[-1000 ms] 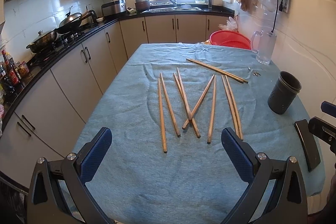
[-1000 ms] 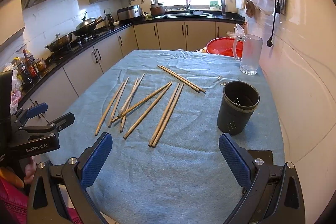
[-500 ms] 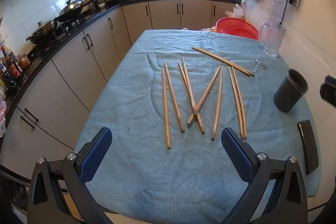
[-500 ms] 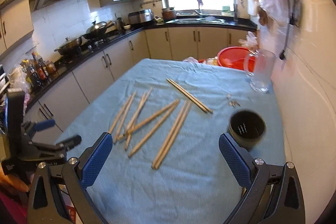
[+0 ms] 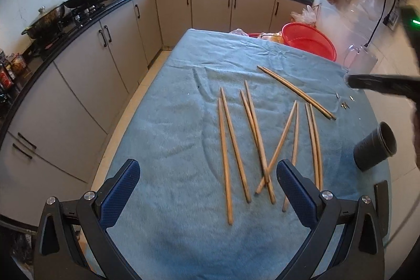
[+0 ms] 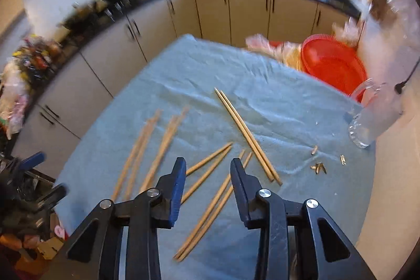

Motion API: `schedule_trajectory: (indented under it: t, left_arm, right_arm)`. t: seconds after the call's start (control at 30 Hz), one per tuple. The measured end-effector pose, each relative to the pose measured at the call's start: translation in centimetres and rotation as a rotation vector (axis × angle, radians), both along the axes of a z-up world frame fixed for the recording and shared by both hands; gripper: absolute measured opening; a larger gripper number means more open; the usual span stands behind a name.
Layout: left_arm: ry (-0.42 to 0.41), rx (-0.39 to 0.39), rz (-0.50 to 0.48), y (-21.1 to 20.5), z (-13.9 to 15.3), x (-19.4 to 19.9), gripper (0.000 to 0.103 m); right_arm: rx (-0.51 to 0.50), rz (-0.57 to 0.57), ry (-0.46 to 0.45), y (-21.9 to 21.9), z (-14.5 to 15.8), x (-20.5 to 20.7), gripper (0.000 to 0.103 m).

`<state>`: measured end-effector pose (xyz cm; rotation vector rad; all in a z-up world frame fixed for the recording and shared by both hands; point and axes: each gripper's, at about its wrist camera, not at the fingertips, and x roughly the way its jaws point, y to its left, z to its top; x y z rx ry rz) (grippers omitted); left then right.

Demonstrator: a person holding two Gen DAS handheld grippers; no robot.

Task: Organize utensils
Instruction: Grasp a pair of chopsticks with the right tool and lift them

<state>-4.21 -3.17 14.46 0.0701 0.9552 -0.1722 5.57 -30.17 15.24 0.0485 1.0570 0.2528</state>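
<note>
Several wooden chopsticks [image 5: 262, 138] lie scattered on the blue cloth of the table [image 5: 170, 122]. A dark cup [image 5: 375, 148] stands upright at the table's right edge. My left gripper [image 5: 207, 175] hangs open above the near ends of the chopsticks, with nothing between its fingers. My right gripper [image 6: 207, 164] hovers over the middle chopsticks [image 6: 210, 164]; its jaws are closing, and no chopstick is pressed between the pads. A separate pair [image 6: 244, 133] lies just ahead of it. The right gripper [image 5: 380, 85] also shows as a blurred dark bar in the left wrist view.
A red basin [image 6: 330, 64] and a glass mug [image 6: 372, 120] stand at the far right by the wall. Small bits [image 6: 319, 167] lie near the mug. A dark flat object [image 5: 380, 198] rests at the near right edge. Kitchen cabinets [image 5: 105, 57] line the left.
Both grippers moved forward over the table. The right gripper's jaws narrowed from wide apart, and the cup dropped out of its view. The right gripper now reaches into the left wrist view's upper right.
</note>
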Motion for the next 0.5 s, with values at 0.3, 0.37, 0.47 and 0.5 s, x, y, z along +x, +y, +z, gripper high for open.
schedule_trajectory:
  t: [0.3,0.37,0.47,0.5]
  left_arm:
    - [0.101,-0.012,-0.018,2.5,-2.8,4.5,0.089]
    - [0.118,-0.02,-0.016,3.3,-3.4,4.9,0.089]
    - [0.13,-0.017,-0.021,3.9,-4.2,5.1,0.089]
    - [0.135,-0.016,-0.022,4.0,-4.4,5.2,0.089]
  right_arm:
    - [-0.078,-0.02,0.182,-0.7,-9.5,12.0,0.026]
    - [-0.11,-0.018,0.2,-0.7,-10.7,13.4,0.02]
    - [-0.124,-0.005,0.213,-0.7,-11.8,14.7,0.018]
    - [-0.141,0.002,0.217,-0.6,-11.9,14.9,0.018]
